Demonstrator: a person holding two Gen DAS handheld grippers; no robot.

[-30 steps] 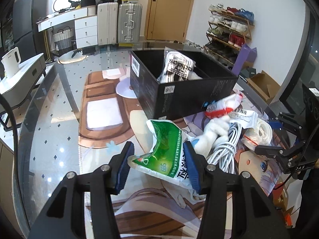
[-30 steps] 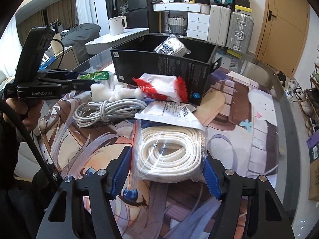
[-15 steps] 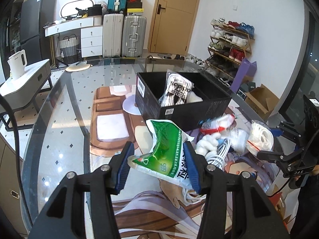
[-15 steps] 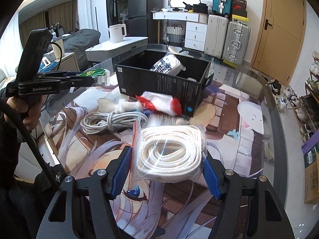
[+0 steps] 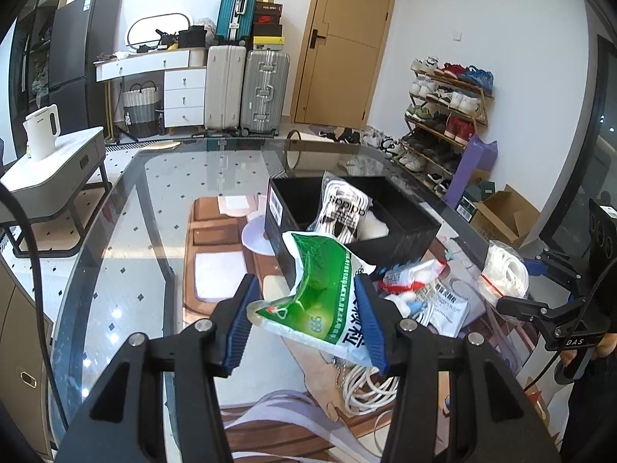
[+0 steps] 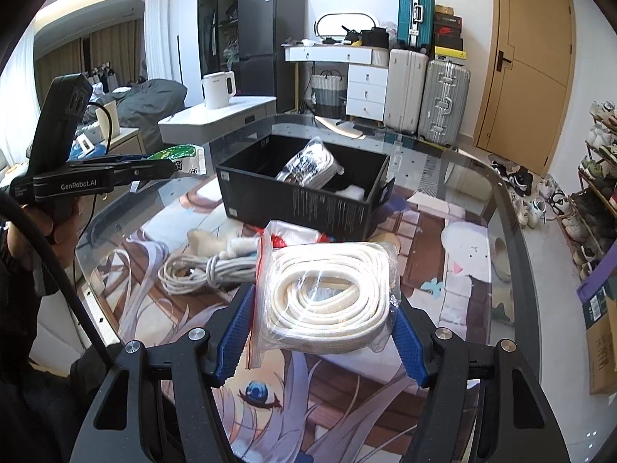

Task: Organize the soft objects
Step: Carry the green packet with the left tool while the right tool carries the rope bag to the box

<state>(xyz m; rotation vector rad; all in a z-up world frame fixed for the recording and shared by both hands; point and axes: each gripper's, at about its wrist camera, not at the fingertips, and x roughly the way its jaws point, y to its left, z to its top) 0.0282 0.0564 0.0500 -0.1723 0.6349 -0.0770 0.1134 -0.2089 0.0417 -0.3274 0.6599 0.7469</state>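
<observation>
My left gripper (image 5: 306, 318) is shut on a green and white plastic packet (image 5: 324, 301), held in the air above the table; the same packet (image 6: 181, 160) shows at the left of the right wrist view. My right gripper (image 6: 324, 332) is shut on a clear zip bag of coiled white rope (image 6: 327, 293), also lifted. Beyond both stands an open black box (image 6: 308, 200) with a black-and-white packet (image 5: 343, 212) and something white inside. On the table lie a coiled white cable (image 6: 200, 270), a red and white packet (image 5: 412, 274) and a flat white packet (image 5: 447, 301).
The round glass table (image 5: 146, 200) carries a printed cartoon mat (image 6: 424, 231). A person's hand (image 6: 58, 223) grips the left tool's handle. Beyond the table are suitcases (image 5: 246, 88), a side table with a white kettle (image 5: 40, 131) and a shoe rack (image 5: 443, 112).
Both grippers have risen with their loads, and the table and box now sit lower and farther in both views. The grips look unchanged.
</observation>
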